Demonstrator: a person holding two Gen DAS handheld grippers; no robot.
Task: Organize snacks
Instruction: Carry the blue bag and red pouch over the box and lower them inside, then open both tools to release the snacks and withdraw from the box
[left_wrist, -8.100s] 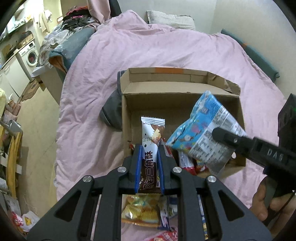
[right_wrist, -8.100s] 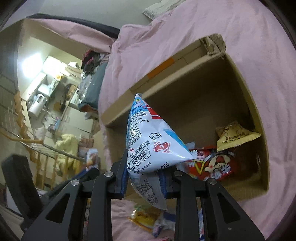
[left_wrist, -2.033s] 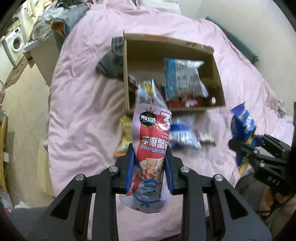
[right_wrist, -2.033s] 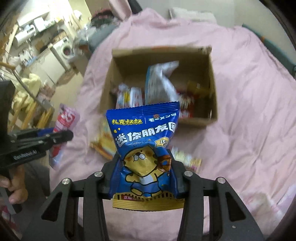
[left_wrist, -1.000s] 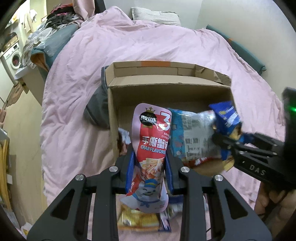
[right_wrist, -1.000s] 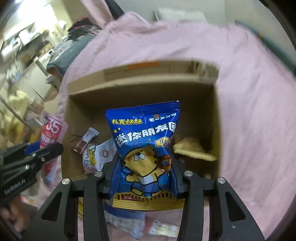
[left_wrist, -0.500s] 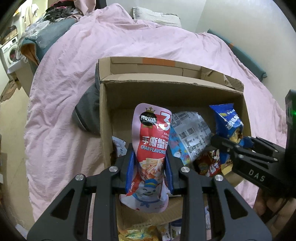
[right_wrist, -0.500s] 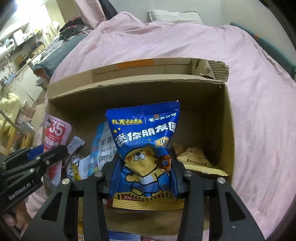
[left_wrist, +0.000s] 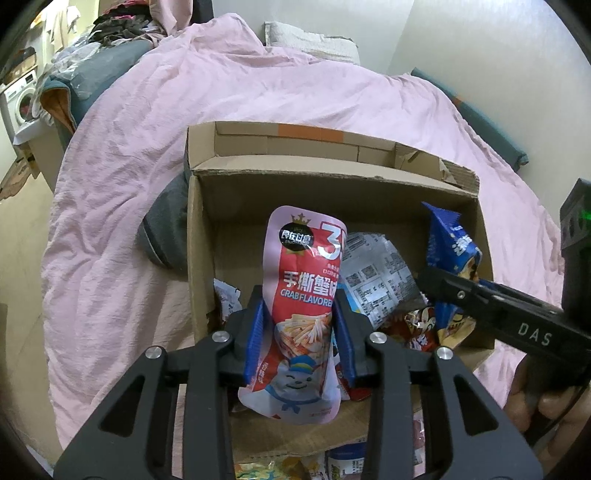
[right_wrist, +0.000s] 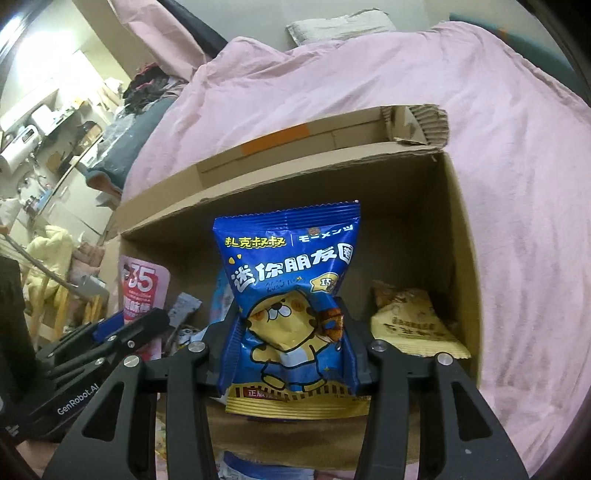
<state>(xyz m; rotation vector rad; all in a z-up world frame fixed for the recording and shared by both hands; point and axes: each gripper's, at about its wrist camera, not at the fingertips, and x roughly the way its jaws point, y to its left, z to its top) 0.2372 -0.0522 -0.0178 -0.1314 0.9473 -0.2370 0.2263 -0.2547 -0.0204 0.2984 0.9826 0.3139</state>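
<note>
An open cardboard box (left_wrist: 201, 258) lies on a pink duvet. My left gripper (left_wrist: 300, 308) hangs over its near left part. Its jaws are opening, with an upright pink-and-red crab-flavour pouch (left_wrist: 306, 266) still between the blue pads. My right gripper (right_wrist: 290, 332) is shut on a blue snack bag (right_wrist: 291, 266) with a yellow cartoon animal, over the middle of the box (right_wrist: 458, 240). In the left wrist view the right gripper (left_wrist: 439, 286) and blue bag (left_wrist: 448, 243) are at the box's right. The right wrist view shows the left gripper (right_wrist: 147, 321) and pouch (right_wrist: 144, 291) at the left.
In the box lie a silver-blue bag (left_wrist: 380, 280), a red packet (left_wrist: 417, 325) and a yellow packet (right_wrist: 410, 325). Loose snacks (left_wrist: 280, 465) lie on the duvet before the near wall. A grey garment (left_wrist: 166, 229) sits against the box's left side. A hand (left_wrist: 546, 402) holds the right gripper.
Both grippers have come closer to the box with their packets, which now hang lower over it. The left jaws stand slightly wider around the pouch than before.
</note>
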